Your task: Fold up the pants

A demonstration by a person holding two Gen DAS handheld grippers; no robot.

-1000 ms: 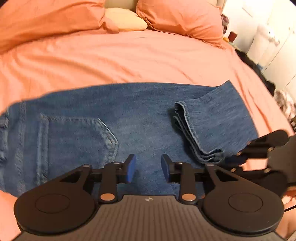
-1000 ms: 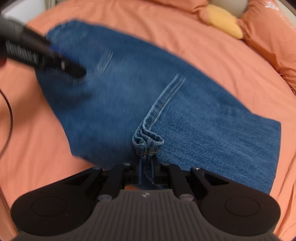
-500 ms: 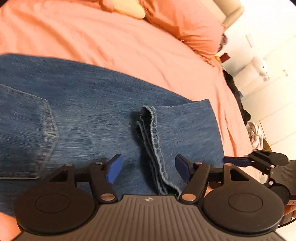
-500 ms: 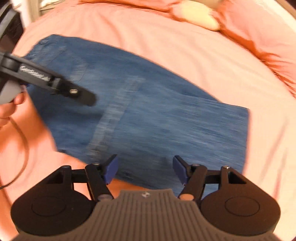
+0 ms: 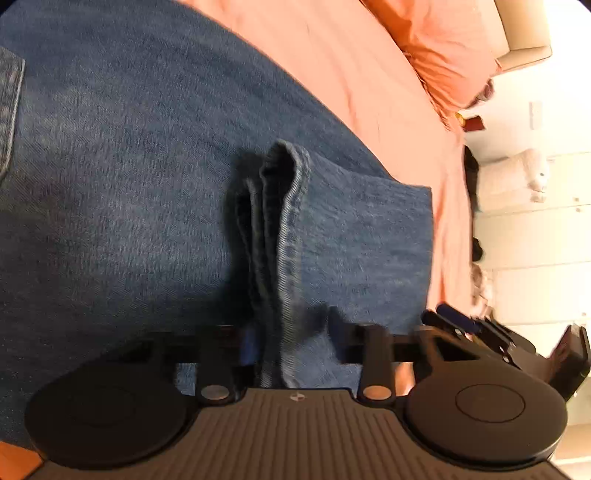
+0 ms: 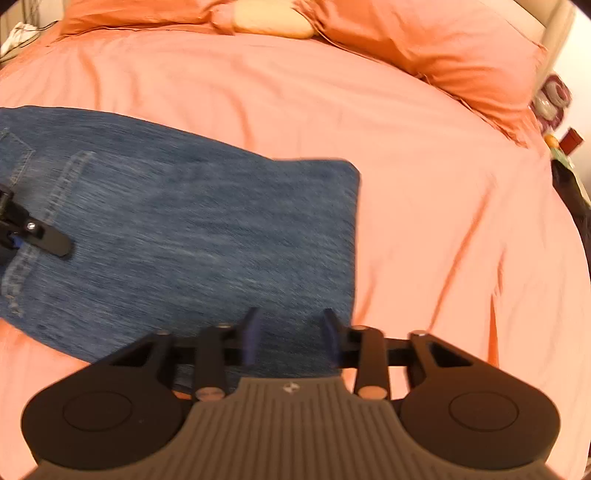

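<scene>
Blue jeans lie folded in half on the orange bed, the leg hems stacked in a raised ridge on top. My left gripper straddles the near end of that ridge. Its jaws are closing with the hems between them, and the right pad stands clear of the cloth. In the right wrist view the jeans end in a fold. My right gripper hangs over the near corner by that fold, its jaws closing with flat denim showing in the gap. Each gripper shows at the edge of the other's view, blurred.
The orange bedsheet spreads wide to the right of the jeans. Orange pillows and a cream pillow lie at the head of the bed. Past the bed's right edge are a white wall, a white plush toy and small items.
My right gripper let go of the hems it pinched and swung right to the folded end. My left gripper came down onto the hem ridge, opened wide, then narrowed around it.
</scene>
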